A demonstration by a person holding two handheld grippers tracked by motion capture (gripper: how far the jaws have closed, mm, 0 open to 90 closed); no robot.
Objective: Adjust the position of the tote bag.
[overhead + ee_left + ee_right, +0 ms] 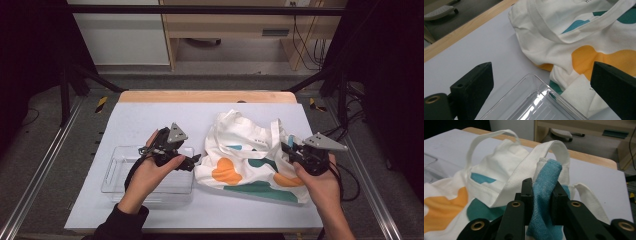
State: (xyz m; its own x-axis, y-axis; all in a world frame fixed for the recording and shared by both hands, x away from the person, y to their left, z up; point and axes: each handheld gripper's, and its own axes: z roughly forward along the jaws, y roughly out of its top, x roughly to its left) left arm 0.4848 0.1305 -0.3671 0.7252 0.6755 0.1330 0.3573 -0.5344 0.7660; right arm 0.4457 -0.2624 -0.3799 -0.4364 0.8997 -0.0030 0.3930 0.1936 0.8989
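While looking down from the high view: left gripper (192,162) held low over the clear plastic tray (120,172), pointing right at the white cloth tote bag with orange and teal blobs (250,160) crumpled on the pale table sheet (150,117); right gripper (286,148) reaching in at the bag's right edge. Left gripper view: jaws wide apart, nothing between, bag just past the tray corner; small print at top edge, unreadable. Right gripper view: jaws clamped on a teal woven cloth (544,195), bag strap draped beside.
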